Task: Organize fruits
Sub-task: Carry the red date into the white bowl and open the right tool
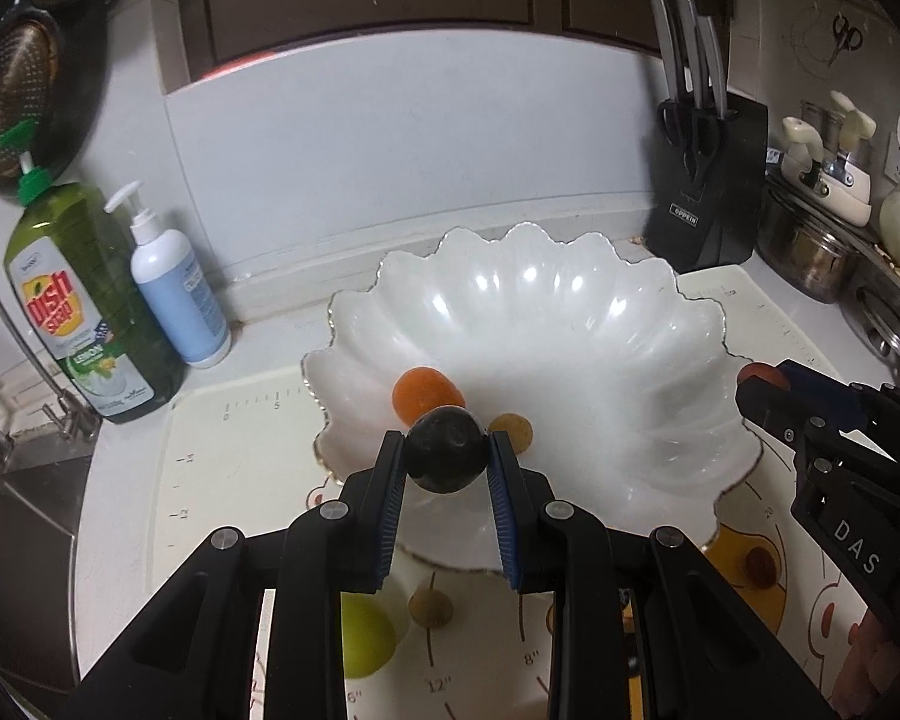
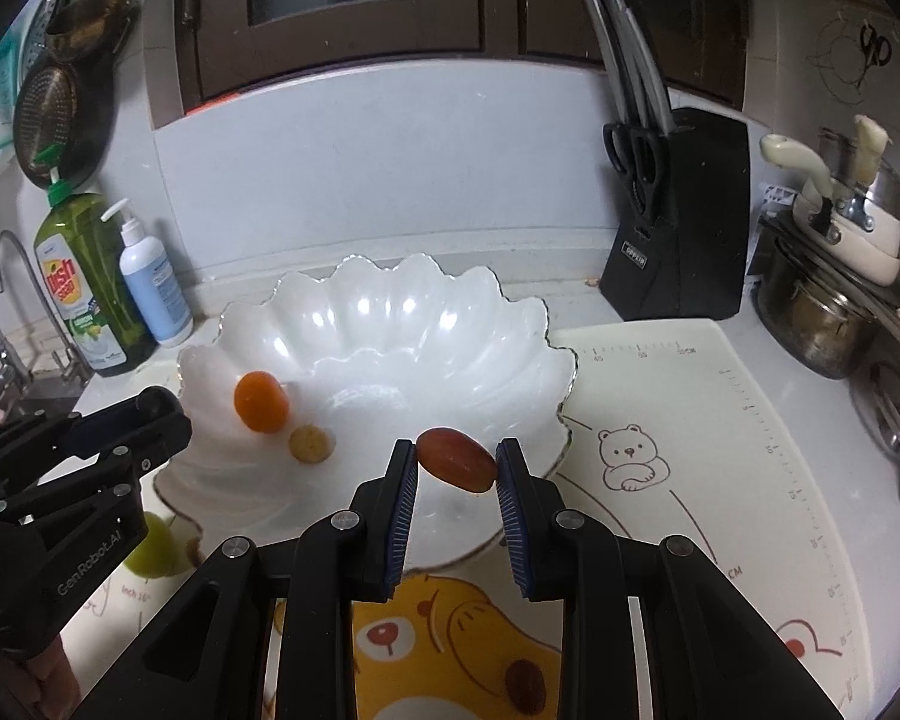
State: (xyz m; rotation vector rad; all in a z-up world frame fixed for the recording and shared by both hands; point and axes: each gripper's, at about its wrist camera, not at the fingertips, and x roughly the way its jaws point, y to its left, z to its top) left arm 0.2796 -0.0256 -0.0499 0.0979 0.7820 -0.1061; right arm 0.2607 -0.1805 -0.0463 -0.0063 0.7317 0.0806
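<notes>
A white scalloped bowl (image 1: 570, 312) (image 2: 390, 312) stands on the mat. In it lie an orange kumquat (image 1: 426, 393) (image 2: 261, 401) and a small tan longan (image 1: 513, 429) (image 2: 311, 444). My left gripper (image 1: 447, 459) is shut on a dark round plum (image 1: 447, 456), held over the bowl's near rim. My right gripper (image 2: 457, 465) is shut on a red oblong grape (image 2: 457, 459), held over the bowl's near right side; it shows at the right of the left wrist view (image 1: 768, 396). A green fruit (image 1: 363, 636) (image 2: 153, 546) and a brown longan (image 1: 431, 603) lie on the mat.
A cartoon bear mat (image 2: 690, 420) covers the counter. Dish soap (image 1: 72, 300) and a pump bottle (image 1: 177, 294) stand at back left by the sink. A knife block (image 1: 708, 180) (image 2: 678, 216) and pots (image 2: 822, 312) stand at back right.
</notes>
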